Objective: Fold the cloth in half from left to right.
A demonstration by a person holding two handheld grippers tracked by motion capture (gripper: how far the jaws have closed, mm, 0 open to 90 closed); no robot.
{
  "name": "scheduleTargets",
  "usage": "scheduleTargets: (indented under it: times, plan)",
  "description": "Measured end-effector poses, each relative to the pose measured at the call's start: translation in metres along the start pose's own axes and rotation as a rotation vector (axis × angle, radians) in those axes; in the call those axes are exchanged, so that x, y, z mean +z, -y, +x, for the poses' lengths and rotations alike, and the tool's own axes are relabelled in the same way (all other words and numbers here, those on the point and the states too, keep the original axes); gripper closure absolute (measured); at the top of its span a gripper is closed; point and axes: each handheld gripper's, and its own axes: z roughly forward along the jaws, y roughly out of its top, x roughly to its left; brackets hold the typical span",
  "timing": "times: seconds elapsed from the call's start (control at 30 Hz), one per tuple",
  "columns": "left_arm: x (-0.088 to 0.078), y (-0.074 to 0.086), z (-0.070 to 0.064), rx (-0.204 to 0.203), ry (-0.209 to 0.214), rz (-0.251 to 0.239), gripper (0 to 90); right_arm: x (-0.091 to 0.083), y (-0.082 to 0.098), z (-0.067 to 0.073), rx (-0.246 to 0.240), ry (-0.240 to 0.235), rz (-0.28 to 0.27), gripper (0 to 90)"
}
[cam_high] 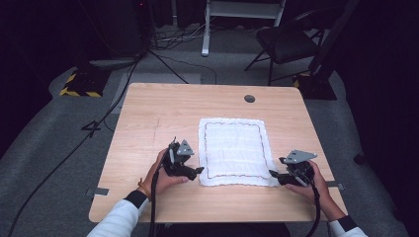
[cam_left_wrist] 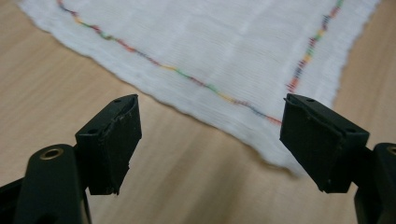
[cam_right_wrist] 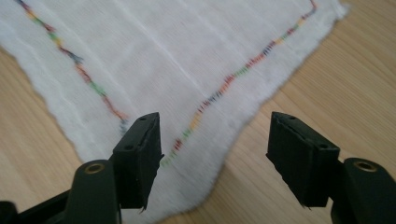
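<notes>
Landmark: white cloth [cam_high: 235,151], laid flat on the wooden table [cam_high: 163,113], right of the table's centre and toward its near half; a multicoloured stitched line [cam_left_wrist: 196,80] is run just inside its hem.

Nearest: two forearms in white sleeves [cam_high: 118,217] are seen at the table's near edge; the left gripper [cam_high: 196,171] is held just beside the cloth's near-left corner, its jaws set wide apart with nothing between them; in the left gripper view that corner is seen beyond the jaws, one jaw over bare wood.

The right gripper [cam_high: 273,174] is held at the cloth's near-right corner, jaws likewise spread wide and empty; in the right gripper view one jaw is seen over the cloth's corner; contact cannot be told.

Beyond the cloth: a grey round cap [cam_high: 249,98] is set in the table near its far edge; farther off, a black chair [cam_high: 289,44] and floor cables [cam_high: 99,113] are noted.
</notes>
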Motion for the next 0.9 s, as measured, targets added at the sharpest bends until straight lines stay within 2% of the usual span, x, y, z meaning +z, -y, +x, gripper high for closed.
scheduleTargets:
  times: [0.1, 0.17, 0.2, 0.23, 0.3, 0.37, 0.4, 0.47, 0.5, 0.57, 0.6, 0.67, 0.7, 0.77, 0.9]
  plan:
    - [0.007, -0.012, 0.022, -0.055, -0.022, -0.017, 22.1, 0.005, -0.013, 0.012, -0.042, -0.034, -0.02, 36.3]
    - [0.015, -0.02, 0.034, -0.099, -0.017, -0.026, 22.9, 0.011, -0.021, 0.023, -0.083, -0.072, -0.036, 37.6]
    - [0.02, -0.025, 0.038, -0.099, -0.022, -0.026, 22.6, 0.014, -0.025, 0.028, -0.102, -0.086, -0.05, 38.4]
    - [0.025, -0.029, 0.04, -0.083, -0.034, -0.016, 22.1, 0.019, -0.03, 0.033, -0.111, -0.11, -0.065, 39.0]
    - [0.036, -0.037, 0.043, -0.062, -0.063, -0.023, 21.5, 0.029, -0.04, 0.045, -0.145, -0.127, -0.082, 40.1]
    - [0.047, -0.046, 0.048, -0.053, -0.071, -0.015, 21.4, 0.038, -0.052, 0.057, -0.171, -0.17, -0.091, 40.1]
    - [0.051, -0.049, 0.05, -0.051, -0.091, -0.019, 21.4, 0.042, -0.057, 0.063, -0.181, -0.185, -0.1, 40.5]
    - [0.062, -0.056, 0.058, -0.064, -0.104, -0.014, 21.4, 0.05, -0.068, 0.075, -0.199, -0.214, -0.109, 40.6]
    - [0.065, -0.058, 0.061, -0.073, -0.11, -0.015, 21.3, 0.054, -0.073, 0.082, -0.206, -0.238, -0.116, 40.7]
    - [0.075, -0.063, 0.068, -0.098, -0.15, 0.006, 21.5, 0.061, -0.081, 0.094, -0.23, -0.254, -0.104, 40.5]
    - [0.081, -0.065, 0.072, -0.132, -0.168, 0.016, 21.8, 0.064, -0.083, 0.098, -0.243, -0.264, -0.106, 40.5]
    - [0.088, -0.067, 0.076, -0.154, -0.166, 0.021, 22.5, 0.069, -0.087, 0.108, -0.266, -0.272, -0.102, 40.5]
    - [0.09, -0.067, 0.079, -0.155, -0.18, 0.015, 22.4, 0.072, -0.089, 0.111, -0.274, -0.278, -0.102, 40.5]
    - [0.094, -0.066, 0.084, -0.175, -0.184, 0.016, 22.1, 0.078, -0.093, 0.117, -0.272, -0.297, -0.104, 40.4]
    - [0.1, -0.06, 0.096, -0.255, -0.187, 0.015, 19.7, 0.086, -0.099, 0.129, -0.298, -0.317, -0.104, 40.5]
